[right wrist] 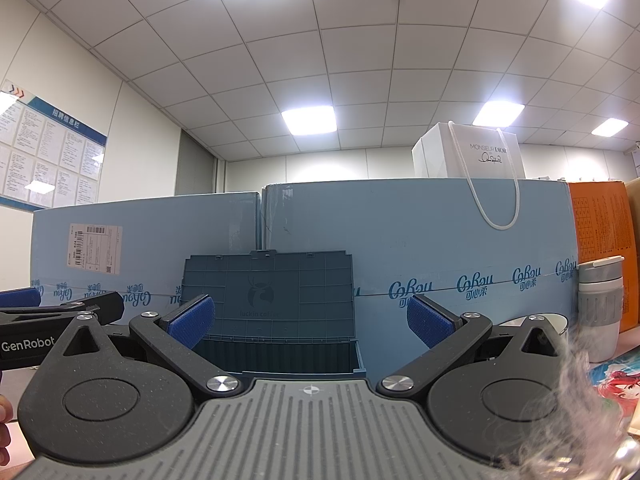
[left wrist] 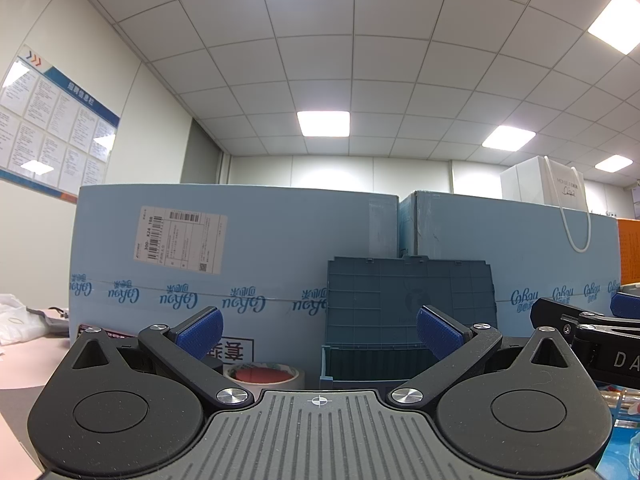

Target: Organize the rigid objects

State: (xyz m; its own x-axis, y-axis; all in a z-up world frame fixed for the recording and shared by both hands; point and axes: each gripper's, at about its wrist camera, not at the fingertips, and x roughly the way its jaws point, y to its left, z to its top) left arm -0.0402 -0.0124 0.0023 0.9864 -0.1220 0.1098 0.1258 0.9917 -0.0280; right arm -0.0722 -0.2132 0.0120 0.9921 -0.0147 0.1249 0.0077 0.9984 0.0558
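Observation:
A blue-grey plastic storage box [left wrist: 408, 308] stands open straight ahead, its lid raised against the cartons; it also shows in the right wrist view [right wrist: 272, 312]. A roll of tape with a red core [left wrist: 262, 376] lies left of the box. A grey and white tumbler [right wrist: 600, 304] and a white bowl [right wrist: 536, 322] stand at the right. My left gripper [left wrist: 319, 334] is open and empty, near the box front. My right gripper [right wrist: 311, 322] is open and empty, facing the box opening.
Two large light-blue cartons [left wrist: 240, 248] wall off the back, with a white paper bag [right wrist: 476, 152] on top and an orange box [right wrist: 600, 220] at the right. A white plastic bag [left wrist: 16, 320] lies at the far left. A colourful printed mat [right wrist: 612, 384] lies at the right.

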